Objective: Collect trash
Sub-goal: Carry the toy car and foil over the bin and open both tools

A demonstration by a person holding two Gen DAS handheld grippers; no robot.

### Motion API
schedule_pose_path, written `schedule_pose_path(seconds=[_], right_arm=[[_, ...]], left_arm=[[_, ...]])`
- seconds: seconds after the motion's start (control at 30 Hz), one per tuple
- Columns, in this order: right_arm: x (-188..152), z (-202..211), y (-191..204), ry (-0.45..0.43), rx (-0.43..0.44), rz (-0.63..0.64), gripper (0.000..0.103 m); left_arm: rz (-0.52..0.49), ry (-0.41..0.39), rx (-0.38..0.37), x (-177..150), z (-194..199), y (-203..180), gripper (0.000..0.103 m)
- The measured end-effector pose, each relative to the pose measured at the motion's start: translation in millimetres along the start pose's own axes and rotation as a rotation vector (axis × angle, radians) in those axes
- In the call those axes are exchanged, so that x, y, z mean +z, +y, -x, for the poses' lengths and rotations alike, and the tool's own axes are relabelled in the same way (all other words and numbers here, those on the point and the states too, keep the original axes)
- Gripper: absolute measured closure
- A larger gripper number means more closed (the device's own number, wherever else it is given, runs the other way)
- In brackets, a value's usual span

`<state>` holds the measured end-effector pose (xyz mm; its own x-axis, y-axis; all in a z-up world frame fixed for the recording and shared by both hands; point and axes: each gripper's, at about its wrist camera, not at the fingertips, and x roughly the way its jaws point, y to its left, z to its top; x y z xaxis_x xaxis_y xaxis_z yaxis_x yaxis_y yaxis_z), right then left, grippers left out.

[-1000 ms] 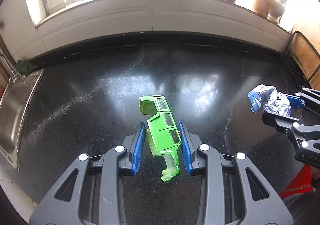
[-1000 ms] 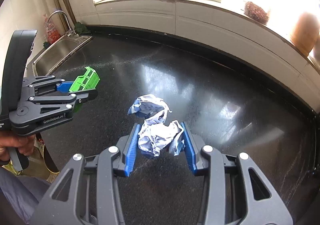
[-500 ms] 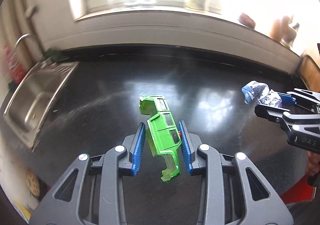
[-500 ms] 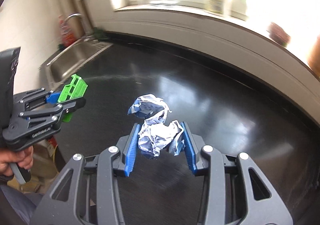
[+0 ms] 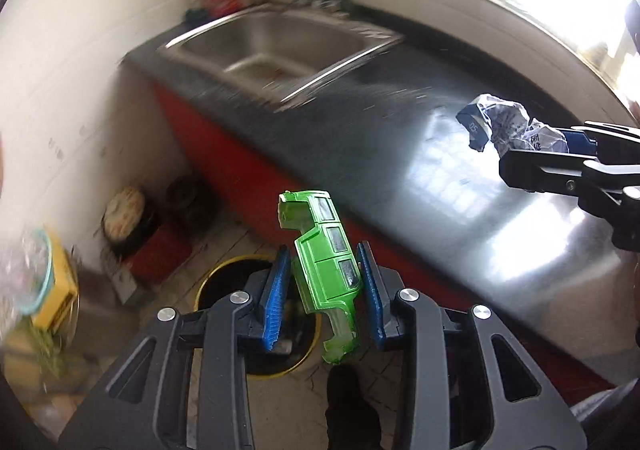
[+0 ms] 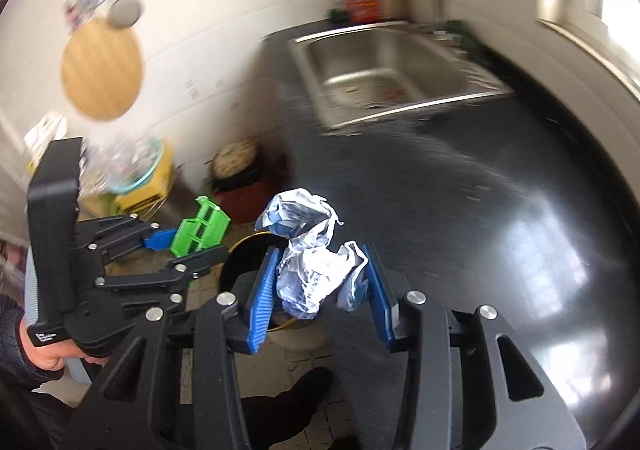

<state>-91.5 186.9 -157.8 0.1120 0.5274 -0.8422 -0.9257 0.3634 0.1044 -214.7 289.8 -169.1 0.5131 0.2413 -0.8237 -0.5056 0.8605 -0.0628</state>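
My left gripper [image 5: 323, 292] is shut on a green plastic toy car shell [image 5: 325, 270], held in the air over a round black bin with a yellow rim [image 5: 224, 270] on the floor. My right gripper [image 6: 320, 286] is shut on a crumpled white and blue paper wad [image 6: 308, 262], held near the counter's front edge above the same bin [image 6: 244, 250]. The left gripper with the green shell [image 6: 200, 228] shows at the left of the right wrist view. The paper wad [image 5: 508, 125] in the right gripper shows at the right of the left wrist view.
A black countertop [image 6: 480, 185] with a steel sink [image 6: 384, 69] and tap lies ahead. A red cabinet front [image 5: 224, 153] runs below the counter. A yellow crate [image 6: 148, 185], a red box and a lidded pot stand on the tiled floor by the wall.
Both grippers have swung left, away from the counter and window, toward the sink end and out over the floor bin. Each still holds its item.
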Motion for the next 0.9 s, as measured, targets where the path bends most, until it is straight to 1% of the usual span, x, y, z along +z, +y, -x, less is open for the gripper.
schedule_pose_path(seconds=[0.1,0.2,0.3,0.47,0.57,0.63,0.73,0.77,0.8,0.83,0.87,0.9], right_arm=[[11,-45,41,0.074,0.081,0.056,0.061],[16,-83,70,0.129,0.119,0.084,0.061],[17,-122,87,0.190,0.131,0.090,0.061],[12,-181,101,0.284,0.114,0.093,0.061],[7,-214,105,0.341,0.100,0.092,0.061],[6,-227,105,0.361,0.089,0.095,0.061],[7,-237,105,0.369,0.081,0.095,0.060],[8,-237,104,0.369,0.084,0.093,0.058],[10,-240,104,0.370,0.083,0.092,0.054],[13,-241,103,0.371,0.085,0.088,0.050],[14,-241,102,0.372,0.090,0.083,0.043],[17,-239,102,0.364,0.095,0.080,0.037]], left_arm=[[0.086,0.026,0.023,-23,-8,46,0.070],[0.162,0.043,0.019,-44,-19,83,0.070],[0.208,0.059,0.001,-58,-39,110,0.070],[0.228,0.076,-0.027,-75,-68,131,0.070],[0.233,0.102,-0.045,-81,-90,141,0.070],[0.241,0.122,-0.055,-86,-103,147,0.070],[0.255,0.130,-0.061,-89,-111,152,0.069],[0.255,0.133,-0.063,-90,-113,152,0.069],[0.257,0.139,-0.067,-91,-114,153,0.069],[0.260,0.143,-0.072,-91,-114,154,0.062],[0.261,0.149,-0.077,-91,-115,154,0.043],[0.257,0.153,-0.077,-92,-114,154,0.032]])
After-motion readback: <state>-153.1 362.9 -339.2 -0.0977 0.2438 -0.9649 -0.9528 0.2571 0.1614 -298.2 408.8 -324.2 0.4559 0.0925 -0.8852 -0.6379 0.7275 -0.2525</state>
